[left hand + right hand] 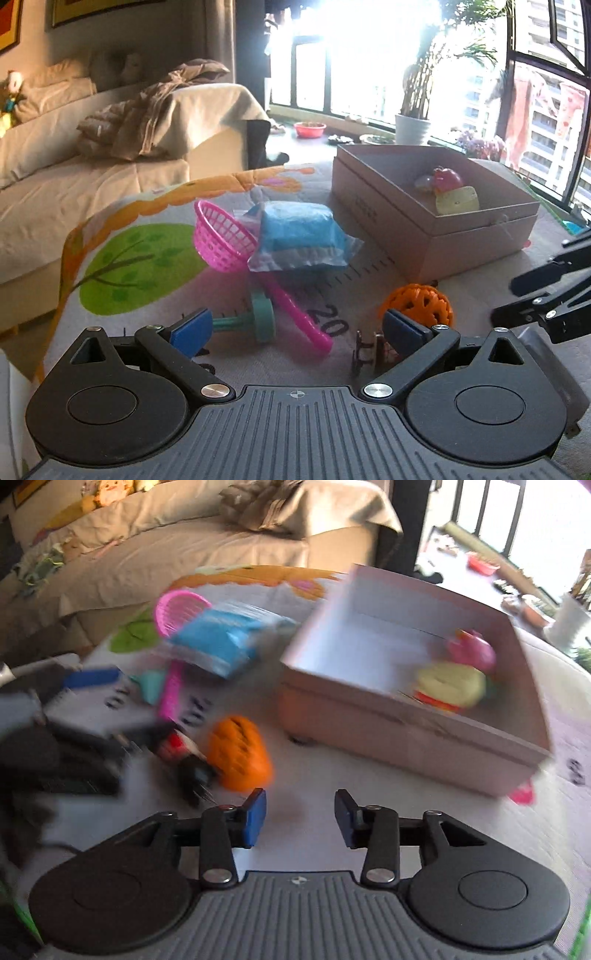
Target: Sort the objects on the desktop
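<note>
right gripper point(300, 818) open, empty | ball point(239, 753) just ahead-left of it, near its left finger (view blurred) | box point(413, 734) ahead-right | left gripper point(297, 326) open wide, empty; ball ahead-right | right one looks nearer

Ball point(417, 303) in front of box point(436, 221), bag point(299, 236) to its left.

Printed mat point(122, 266) (tree pattern) — bears box point(436, 236), ball point(421, 301), basket point(221, 240).
</note>
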Available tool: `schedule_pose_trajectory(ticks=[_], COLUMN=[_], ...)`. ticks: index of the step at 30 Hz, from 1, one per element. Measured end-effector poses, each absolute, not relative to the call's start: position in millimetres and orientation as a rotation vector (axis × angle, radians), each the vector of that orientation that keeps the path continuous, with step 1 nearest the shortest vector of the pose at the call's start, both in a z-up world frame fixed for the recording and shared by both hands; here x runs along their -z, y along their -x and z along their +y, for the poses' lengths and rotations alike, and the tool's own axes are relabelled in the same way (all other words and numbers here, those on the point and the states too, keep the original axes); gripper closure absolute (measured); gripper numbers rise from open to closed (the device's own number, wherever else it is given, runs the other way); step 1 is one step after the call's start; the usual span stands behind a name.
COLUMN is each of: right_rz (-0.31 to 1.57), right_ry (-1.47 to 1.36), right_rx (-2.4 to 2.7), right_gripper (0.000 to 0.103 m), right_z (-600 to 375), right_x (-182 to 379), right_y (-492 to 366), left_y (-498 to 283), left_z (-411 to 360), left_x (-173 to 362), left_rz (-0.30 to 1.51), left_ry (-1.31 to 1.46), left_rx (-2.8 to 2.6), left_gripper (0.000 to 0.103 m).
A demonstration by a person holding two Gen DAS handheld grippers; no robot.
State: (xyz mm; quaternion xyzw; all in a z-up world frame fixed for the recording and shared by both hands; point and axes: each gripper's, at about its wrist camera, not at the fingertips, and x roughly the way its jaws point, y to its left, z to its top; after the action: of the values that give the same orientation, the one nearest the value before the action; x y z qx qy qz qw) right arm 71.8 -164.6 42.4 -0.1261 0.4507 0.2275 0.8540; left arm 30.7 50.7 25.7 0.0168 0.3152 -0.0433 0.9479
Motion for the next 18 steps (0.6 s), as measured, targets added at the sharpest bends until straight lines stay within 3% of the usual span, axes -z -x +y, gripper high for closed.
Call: schedule_pose_trajectory(ticks=[5,9,18], right_rz=[0.874,0.854,0.800], right_ry=[0.223,0.059,-0.116], right_rx=[-0.311,-0.396,-0.628], right_gripper=[0.055,0.045,0.039], right_z=[-207.2,-232.7,-223.3], right_x=[-34.8,-43.7,-58.6], right_y=[-70.0,-58.0,-34.2], left_y=[-18.7,-16.1,-3.6], left_z=[38.7,15.2,-37.3], left_x=[-34.8,-34.1,-23.6], left_rz=[0.630,0.639,0.654], left_ry=[-0.041,-0.090,-0.216], left_rx=[0.148,0.252,0.409], left_gripper=[0.002,0.002,0.002])
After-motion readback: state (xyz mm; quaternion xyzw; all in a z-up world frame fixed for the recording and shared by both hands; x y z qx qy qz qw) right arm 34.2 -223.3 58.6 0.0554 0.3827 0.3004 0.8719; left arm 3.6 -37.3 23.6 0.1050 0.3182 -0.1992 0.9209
